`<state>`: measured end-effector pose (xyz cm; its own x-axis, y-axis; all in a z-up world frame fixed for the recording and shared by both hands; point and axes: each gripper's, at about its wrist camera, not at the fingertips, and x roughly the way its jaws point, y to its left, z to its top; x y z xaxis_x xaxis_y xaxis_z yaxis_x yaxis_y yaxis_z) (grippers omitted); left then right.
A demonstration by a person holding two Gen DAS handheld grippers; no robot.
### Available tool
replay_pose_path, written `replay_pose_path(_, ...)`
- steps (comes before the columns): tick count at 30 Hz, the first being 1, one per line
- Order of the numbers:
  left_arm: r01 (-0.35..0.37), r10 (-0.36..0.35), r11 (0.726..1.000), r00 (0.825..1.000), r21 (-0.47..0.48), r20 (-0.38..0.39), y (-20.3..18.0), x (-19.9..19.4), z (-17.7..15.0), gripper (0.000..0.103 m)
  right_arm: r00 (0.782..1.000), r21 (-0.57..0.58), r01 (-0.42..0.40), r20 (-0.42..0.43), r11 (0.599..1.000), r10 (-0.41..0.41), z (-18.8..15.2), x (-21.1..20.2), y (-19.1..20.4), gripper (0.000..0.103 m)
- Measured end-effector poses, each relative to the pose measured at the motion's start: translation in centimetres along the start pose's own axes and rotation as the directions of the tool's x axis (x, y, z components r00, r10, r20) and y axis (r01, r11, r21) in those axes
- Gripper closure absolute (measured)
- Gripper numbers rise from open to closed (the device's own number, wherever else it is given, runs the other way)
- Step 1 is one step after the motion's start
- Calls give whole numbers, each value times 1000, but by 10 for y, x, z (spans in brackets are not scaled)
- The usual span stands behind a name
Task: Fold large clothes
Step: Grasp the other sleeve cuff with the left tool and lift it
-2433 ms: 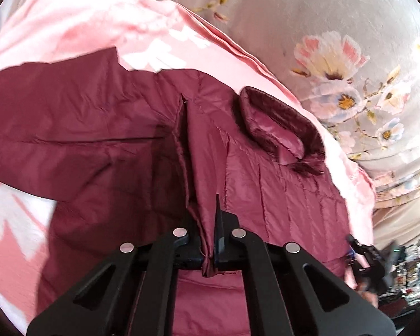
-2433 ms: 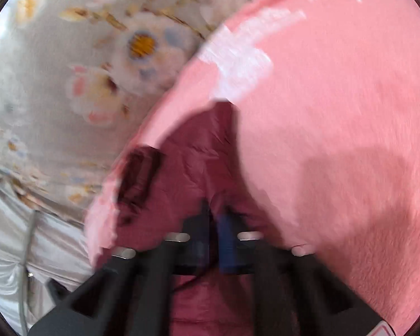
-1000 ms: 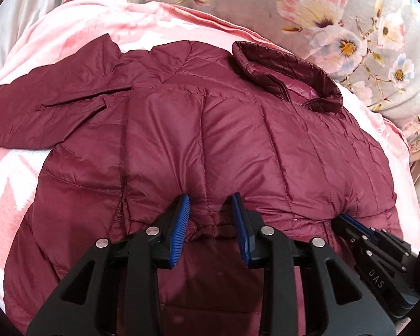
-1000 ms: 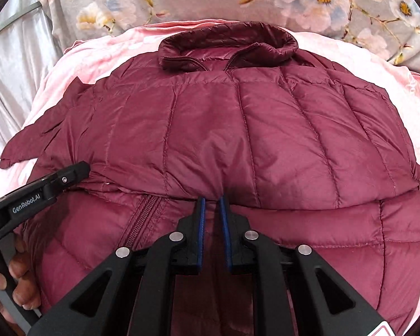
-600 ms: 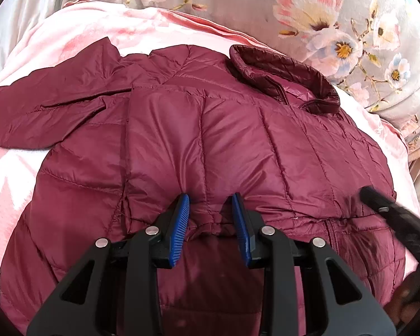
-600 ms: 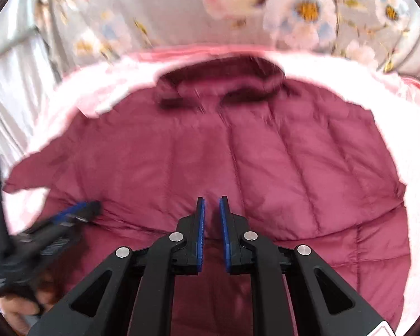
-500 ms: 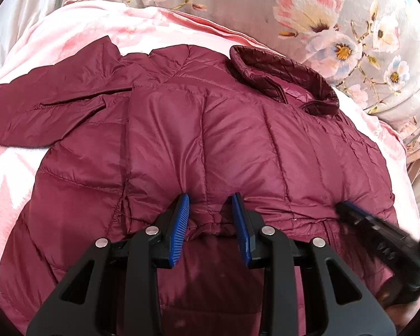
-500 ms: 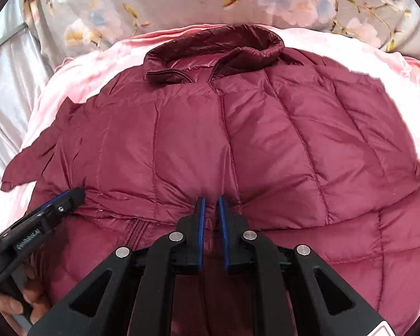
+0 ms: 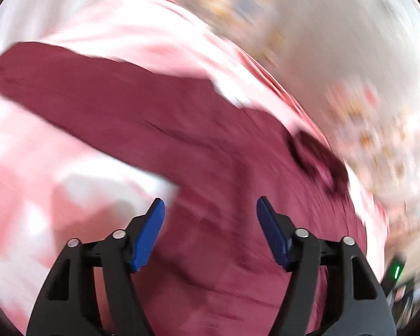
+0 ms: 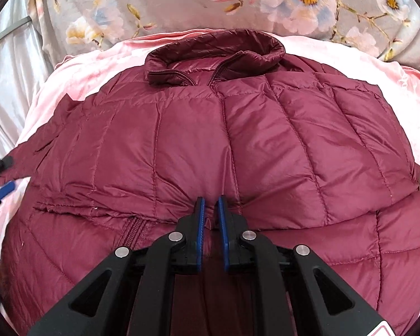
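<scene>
Maroon quilted jacket lies spread on a pink blanket, collar at the far side, with a flowered grey cover beyond it. One sleeve stretches away to the left in my left wrist view.

My right gripper is clamped on a pinch of the jacket's folded edge near the middle, its blue pads close together with fabric between them. My left gripper hangs over the jacket near the armpit of that sleeve; its jaws are opening and nothing sits between them. That view is heavily smeared by motion.

As I judge it, the bottom hem has been brought up over the body, and the sleeve is the step in hand. The next move calls for my left fingers to settle on the sleeve and carry it across the body, while my right grip steadies the fold.

No brand, label or writing is readable on the jacket or bedding.
</scene>
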<state>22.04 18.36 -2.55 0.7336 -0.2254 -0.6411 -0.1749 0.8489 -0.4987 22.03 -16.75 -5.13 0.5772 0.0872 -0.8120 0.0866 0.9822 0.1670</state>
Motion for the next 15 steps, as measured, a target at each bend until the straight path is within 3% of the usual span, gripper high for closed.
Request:
replay_pose_path(3, -136, 146, 980, 987, -148, 63, 76, -18, 49, 33, 1000, 0, 2, 5, 1000, -2, 1, 0, 1, 93)
replay_pose_path(8, -274, 336, 894, 934, -353, 125, 180, -36, 109, 33, 1000, 2, 0, 6, 1000, 0, 0, 0, 1, 93)
replay_pose_path(10, -298, 369, 864, 923, -407, 107, 202, -32, 119, 33, 1000, 6, -4, 7, 1000, 4, 0, 0, 0, 93)
replay_pose_path(15, -245, 345, 827, 932, -507, 113, 236, -17, 129, 34, 1000, 10, -6, 8, 1000, 6, 0, 0, 0, 93)
